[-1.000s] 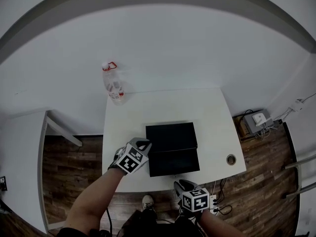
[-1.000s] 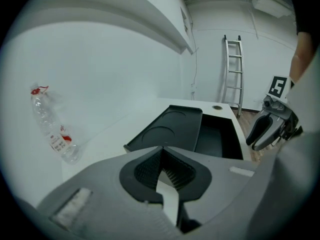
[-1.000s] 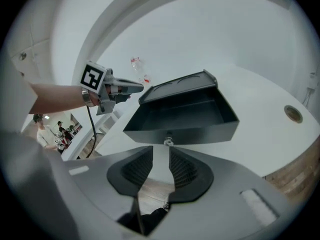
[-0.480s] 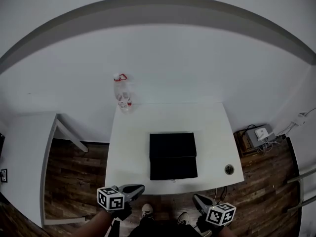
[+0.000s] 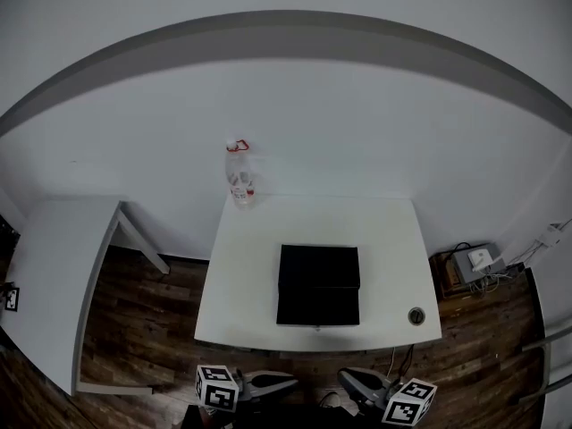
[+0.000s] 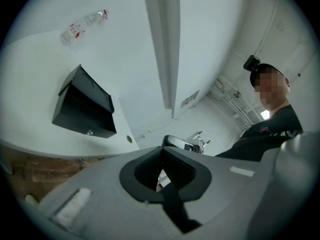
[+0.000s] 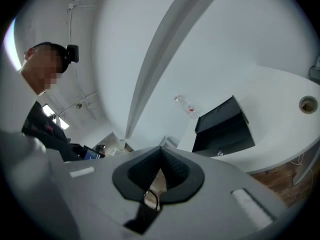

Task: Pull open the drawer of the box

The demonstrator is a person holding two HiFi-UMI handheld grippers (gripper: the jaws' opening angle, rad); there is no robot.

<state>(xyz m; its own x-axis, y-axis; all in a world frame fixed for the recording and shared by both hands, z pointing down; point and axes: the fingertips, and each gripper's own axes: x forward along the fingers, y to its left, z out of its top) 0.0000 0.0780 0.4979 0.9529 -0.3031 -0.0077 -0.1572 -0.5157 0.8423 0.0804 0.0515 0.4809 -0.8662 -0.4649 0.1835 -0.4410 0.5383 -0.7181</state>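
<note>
my left gripper point(image 5: 288, 383), a second ago beside the black box point(image 5: 319, 284) at its 9 o'clock, now hangs off the table point(image 5: 241, 275) at its 7 o'clock edge, fingers together, empty. box sits mid-table, well apart from both grippers. bottle point(image 5: 239, 175) at the table's 11 o'clock corner. my right gripper point(image 5: 349, 380), at 5 o'clock, has just been closing; its fingers are together on nothing.

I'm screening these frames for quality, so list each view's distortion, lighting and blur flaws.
Head view: fisheye bends the wall's grey band into an arc; dim, flat light; the black box shows little detail. Left gripper view: dark round vignette, tilted scene, mosaic patch at right. Right gripper view: same vignette, mosaic patch upper left.
</note>
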